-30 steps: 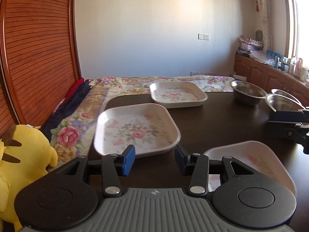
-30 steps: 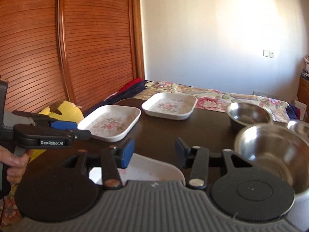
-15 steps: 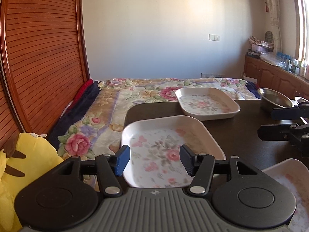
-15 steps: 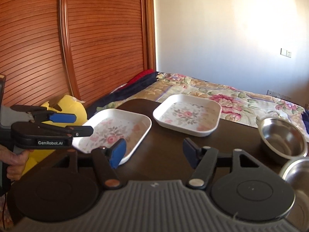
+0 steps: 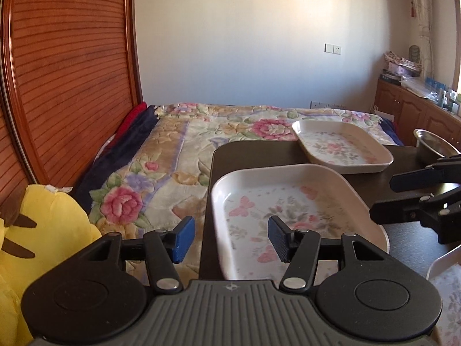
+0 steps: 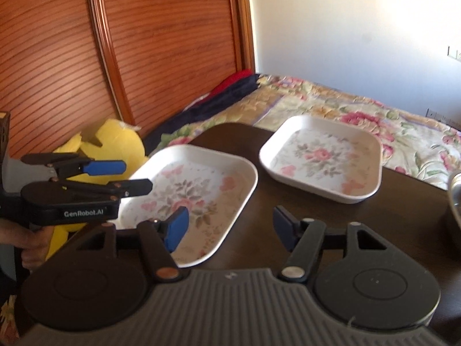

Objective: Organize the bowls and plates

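On left gripper [image 6: 121,177] body, white "GenRobot.AI" lettering

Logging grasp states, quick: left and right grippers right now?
Left gripper: open, holding nothing, its jaws either side of the near floral plate rim.
Right gripper: open, holding nothing.

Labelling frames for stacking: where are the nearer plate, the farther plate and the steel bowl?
nearer plate [image 5: 288,201], left wrist view, floral centre.
farther plate [image 6: 322,155], right wrist view, floral centre.
steel bowl [image 5: 432,144], left wrist view, inner wall.
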A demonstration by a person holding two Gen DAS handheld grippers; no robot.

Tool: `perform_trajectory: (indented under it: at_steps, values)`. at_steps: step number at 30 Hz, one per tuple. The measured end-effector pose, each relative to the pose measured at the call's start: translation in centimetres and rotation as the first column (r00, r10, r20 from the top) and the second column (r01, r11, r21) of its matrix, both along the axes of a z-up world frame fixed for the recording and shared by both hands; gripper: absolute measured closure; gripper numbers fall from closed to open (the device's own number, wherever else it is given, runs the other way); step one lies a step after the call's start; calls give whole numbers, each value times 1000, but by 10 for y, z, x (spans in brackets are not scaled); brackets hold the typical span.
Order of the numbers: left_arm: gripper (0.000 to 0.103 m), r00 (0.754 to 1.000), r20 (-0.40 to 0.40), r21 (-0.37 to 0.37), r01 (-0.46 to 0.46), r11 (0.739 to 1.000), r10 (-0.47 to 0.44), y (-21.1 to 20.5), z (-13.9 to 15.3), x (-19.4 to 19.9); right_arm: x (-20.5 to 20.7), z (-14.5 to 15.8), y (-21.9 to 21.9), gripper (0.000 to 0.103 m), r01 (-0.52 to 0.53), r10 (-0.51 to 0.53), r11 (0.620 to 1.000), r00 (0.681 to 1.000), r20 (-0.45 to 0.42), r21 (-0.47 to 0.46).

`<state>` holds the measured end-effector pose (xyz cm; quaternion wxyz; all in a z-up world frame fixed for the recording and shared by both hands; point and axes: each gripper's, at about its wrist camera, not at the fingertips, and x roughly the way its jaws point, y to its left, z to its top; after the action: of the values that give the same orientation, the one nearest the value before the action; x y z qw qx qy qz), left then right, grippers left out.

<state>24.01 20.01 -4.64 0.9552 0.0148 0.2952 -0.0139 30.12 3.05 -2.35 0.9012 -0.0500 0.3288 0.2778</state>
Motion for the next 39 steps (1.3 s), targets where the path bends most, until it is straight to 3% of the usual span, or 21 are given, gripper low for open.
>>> perform_trajectory:
  at_steps: [4,8,22,39]
  values:
    - [58,1000,-16,-13,-6,1000,6,5,-5,3,10,-8,5,46,-3,2,1000,999,-41,-8]
    - [62,1000,-24,-19,-2,1000,1,6,-9,4,19,-14,8,54,2,-2,1000,996,-84,-1]
    - [80,1000,-30,-30,9,1000,-10,6,-11,5,20,-20,14,74,-21,18,1000,995,-95,-23]
    - [82,999,-45,-28,15,999,-16,-4,-9,-1,18,-17,6,77,1,-2,1000,996,-89,-14]
